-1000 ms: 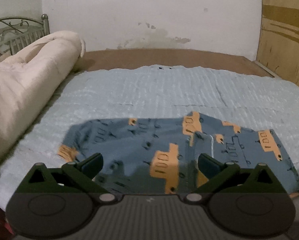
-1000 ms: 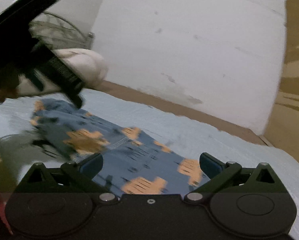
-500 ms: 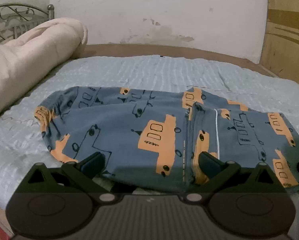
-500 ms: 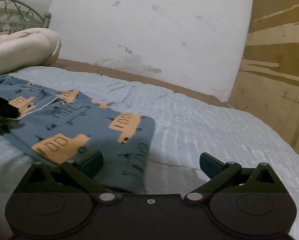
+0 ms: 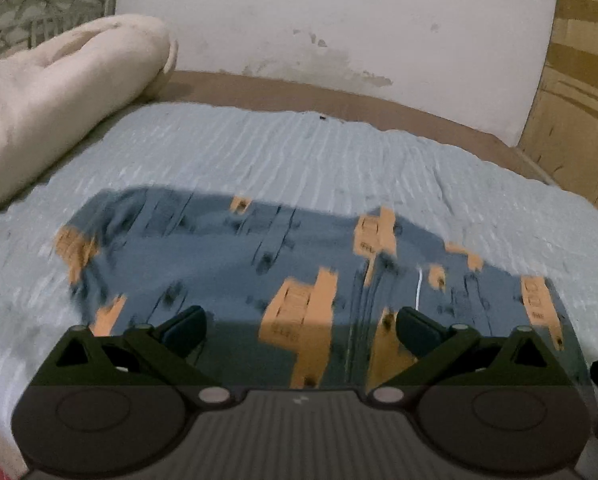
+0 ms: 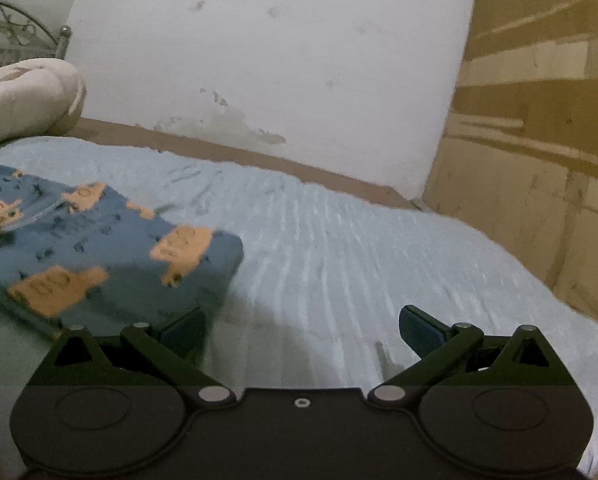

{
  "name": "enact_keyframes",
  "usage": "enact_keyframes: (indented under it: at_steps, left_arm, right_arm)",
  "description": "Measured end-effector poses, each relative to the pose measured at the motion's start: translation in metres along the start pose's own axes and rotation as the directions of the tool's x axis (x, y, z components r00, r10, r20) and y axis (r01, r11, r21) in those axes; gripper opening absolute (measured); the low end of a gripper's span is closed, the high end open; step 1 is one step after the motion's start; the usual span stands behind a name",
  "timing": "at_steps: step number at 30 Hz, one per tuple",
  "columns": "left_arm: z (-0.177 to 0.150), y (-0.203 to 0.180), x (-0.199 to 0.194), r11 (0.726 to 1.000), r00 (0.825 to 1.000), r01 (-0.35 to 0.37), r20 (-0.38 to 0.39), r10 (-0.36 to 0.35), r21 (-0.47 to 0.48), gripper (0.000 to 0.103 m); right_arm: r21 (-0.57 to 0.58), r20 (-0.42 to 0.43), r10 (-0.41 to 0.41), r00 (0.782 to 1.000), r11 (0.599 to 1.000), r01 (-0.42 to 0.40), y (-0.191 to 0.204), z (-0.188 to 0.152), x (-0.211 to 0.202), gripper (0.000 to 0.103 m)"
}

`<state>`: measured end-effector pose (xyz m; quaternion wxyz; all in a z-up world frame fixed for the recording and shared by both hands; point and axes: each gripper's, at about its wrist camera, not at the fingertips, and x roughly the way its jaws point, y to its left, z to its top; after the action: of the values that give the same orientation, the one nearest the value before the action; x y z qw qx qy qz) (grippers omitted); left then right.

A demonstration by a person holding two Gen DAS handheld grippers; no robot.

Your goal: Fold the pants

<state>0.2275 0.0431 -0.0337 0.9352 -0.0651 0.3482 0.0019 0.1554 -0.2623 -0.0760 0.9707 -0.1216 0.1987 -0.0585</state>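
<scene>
Pants (image 5: 259, 264) beyond left tongs (image 5: 301, 326)

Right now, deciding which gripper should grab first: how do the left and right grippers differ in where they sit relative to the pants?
The left gripper sits over the middle of the pants; the right gripper points mostly at bare bedspread.
Fabric spans the left's whole gap; the right has only the pants' corner by one finger.
Both are open and hold nothing.

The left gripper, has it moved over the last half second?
Yes. The left gripper has pulled back and up: the pants look smaller and lower against the cream blanket roll, with more blue bedspread showing beyond them.
</scene>
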Motion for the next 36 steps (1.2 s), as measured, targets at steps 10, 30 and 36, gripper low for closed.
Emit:
enact_keyframes:
  at_steps: [10,30,36]
  left_arm:
    - [0.020,-0.026,0.058,0.990,0.993,-0.114,-0.021,0.116,0.085,0.103]
    - [0.001,0.002,0.016,0.984,0.985,-0.169,-0.031,0.170,0.058,0.102]
    - [0.010,0.035,-0.035,0.983,0.983,-0.183,0.019,0.183,-0.013,0.102]
  right_arm:
    - [-0.151,-0.055,0.072,0.996,0.985,-0.080,0.019,0.054,0.081,0.102]
    - [-0.220,-0.006,0.064,0.998,0.973,-0.064,0.047,0.037,0.047,0.102]
    - [-0.201,0.014,0.058,0.998,0.978,-0.054,0.058,0.037,0.023,0.102]
